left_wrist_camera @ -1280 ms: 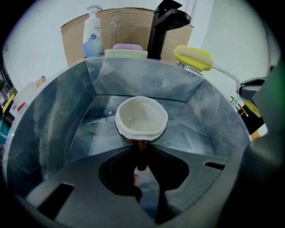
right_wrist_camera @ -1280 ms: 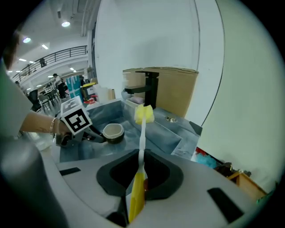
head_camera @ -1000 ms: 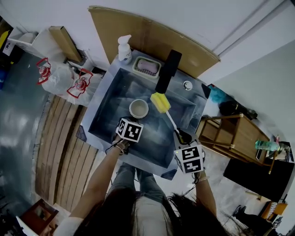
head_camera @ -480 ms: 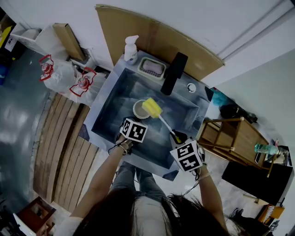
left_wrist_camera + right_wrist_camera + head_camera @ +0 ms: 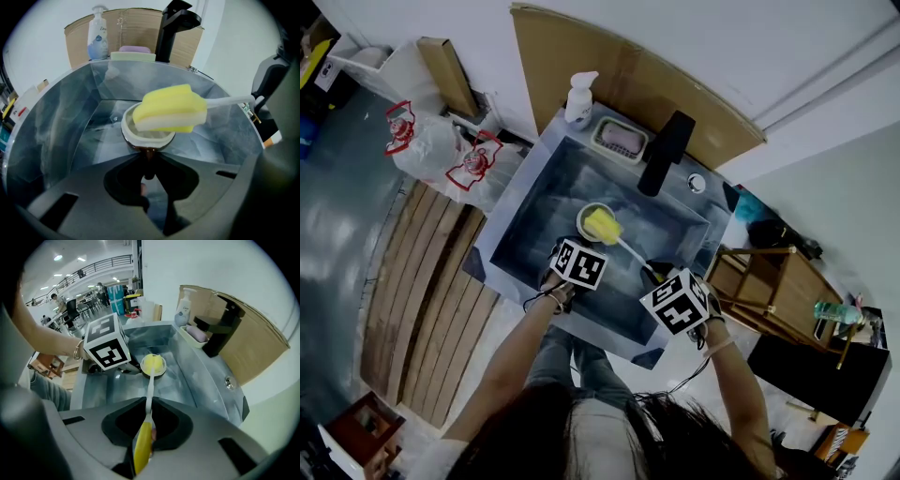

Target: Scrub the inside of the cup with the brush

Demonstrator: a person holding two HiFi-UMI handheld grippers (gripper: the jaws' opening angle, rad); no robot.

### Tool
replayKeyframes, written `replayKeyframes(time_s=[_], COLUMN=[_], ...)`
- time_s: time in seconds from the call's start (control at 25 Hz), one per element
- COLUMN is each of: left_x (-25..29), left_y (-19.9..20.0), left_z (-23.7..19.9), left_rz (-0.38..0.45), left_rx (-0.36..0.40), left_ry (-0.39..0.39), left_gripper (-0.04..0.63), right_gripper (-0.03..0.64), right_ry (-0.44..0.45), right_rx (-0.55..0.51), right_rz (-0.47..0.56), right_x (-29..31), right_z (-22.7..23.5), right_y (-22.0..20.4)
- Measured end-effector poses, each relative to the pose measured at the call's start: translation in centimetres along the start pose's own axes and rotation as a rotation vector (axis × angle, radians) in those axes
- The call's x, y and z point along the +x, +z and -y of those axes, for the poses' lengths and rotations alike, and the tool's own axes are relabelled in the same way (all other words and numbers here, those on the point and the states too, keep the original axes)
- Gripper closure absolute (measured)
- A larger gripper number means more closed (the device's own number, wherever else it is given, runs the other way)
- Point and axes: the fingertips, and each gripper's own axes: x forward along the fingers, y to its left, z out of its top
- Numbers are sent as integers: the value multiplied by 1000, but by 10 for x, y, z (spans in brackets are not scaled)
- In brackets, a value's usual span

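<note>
Possibly the sponge brush [image 5: 171, 108], clamped in the right gripper [image 5: 146, 425], levers the cup [image 5: 129, 137] from the left gripper's [image 5: 148, 157] tight pinch at its six-o'clock edge.

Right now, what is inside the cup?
The brush has its yellow sponge head lying across the mouth of the cup, covering most of it. Only a pale sliver of inner wall shows beneath its near edge. The bottom is covered, so residue cannot be checked.

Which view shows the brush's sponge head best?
Left gripper view: the yellow sponge head fills the centre, over the mouth of the cup. Head view shows it small from above; right gripper view sees it end-on, far down the brush handle.
</note>
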Motion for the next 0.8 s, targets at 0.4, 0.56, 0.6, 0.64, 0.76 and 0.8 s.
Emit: replayKeyframes(time_s=[0.4, 0.56, 0.6, 0.64, 0.76, 0.8], left_x=[0, 0, 0, 0, 0, -1], left_y=[0, 1, 1, 0, 1, 1], left_z=[0, 0, 0, 0, 0, 0], left_rz=[2, 3, 3, 2, 2, 3], left_rx=[1, 2, 2, 1, 1, 1], left_ry=[0, 1, 1, 0, -1, -1], left_gripper=[523, 523, 524, 525, 525, 525], right_gripper=[561, 560, 560, 561, 561, 561], right_ry=[56, 87, 92, 96, 99, 94], right_rx=[-18, -12, -14, -16, -11, -4], right_rz=[-129, -178, -180, -182, -164, -151], right_x=[7, 10, 11, 11, 12, 11], right_z=[0, 4, 6, 7, 11, 13], right_y=[20, 33, 38, 42, 59, 65])
